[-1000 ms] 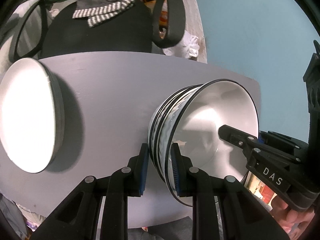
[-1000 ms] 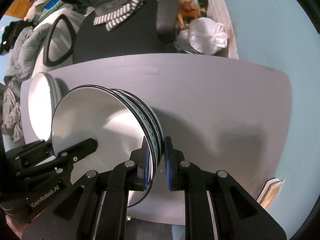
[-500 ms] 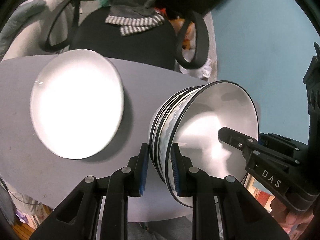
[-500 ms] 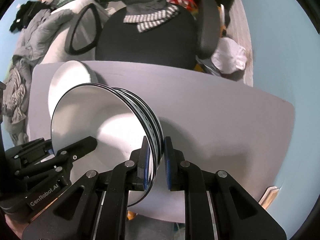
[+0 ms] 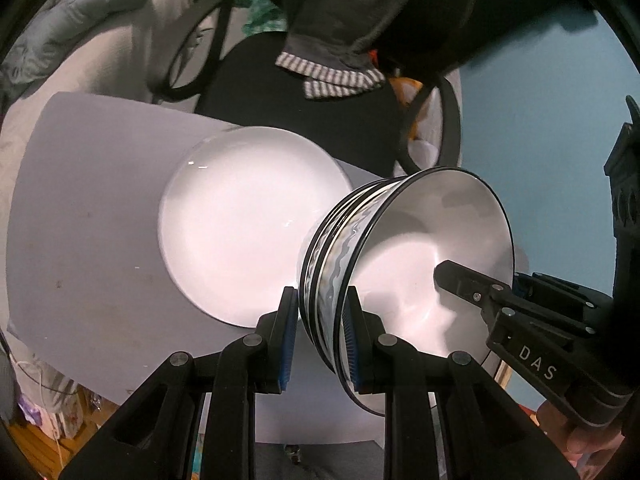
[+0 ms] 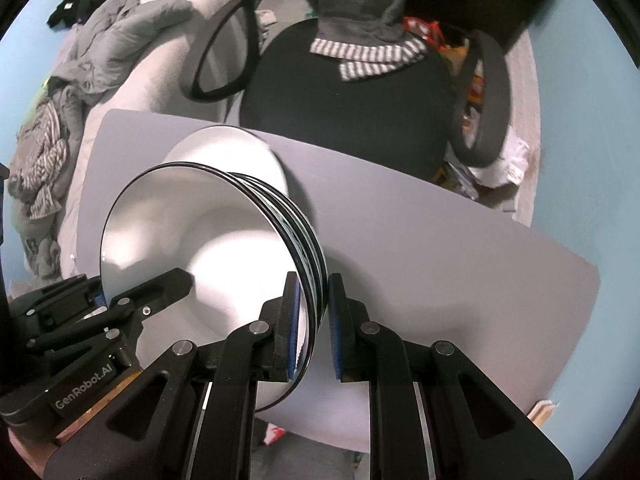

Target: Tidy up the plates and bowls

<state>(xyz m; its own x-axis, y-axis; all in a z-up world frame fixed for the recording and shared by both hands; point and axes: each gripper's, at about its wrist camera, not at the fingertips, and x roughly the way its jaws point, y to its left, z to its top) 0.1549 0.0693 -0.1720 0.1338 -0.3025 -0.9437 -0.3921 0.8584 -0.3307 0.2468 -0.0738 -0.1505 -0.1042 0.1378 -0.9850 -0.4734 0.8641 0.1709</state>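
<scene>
Left wrist view: bowls, nested stack with black rims, held in air over table, partly above white plate. Left gripper clamped on near-side rim; right gripper clamped on opposite rim, both narrowly closed, one finger inside, one outside. Judgement: stacking done, carry under way; setting stack down on plate or beside it remains. Around: chair with striped cloth behind table, bedding beyond. Nothing blocks plate; table otherwise bare.
</scene>
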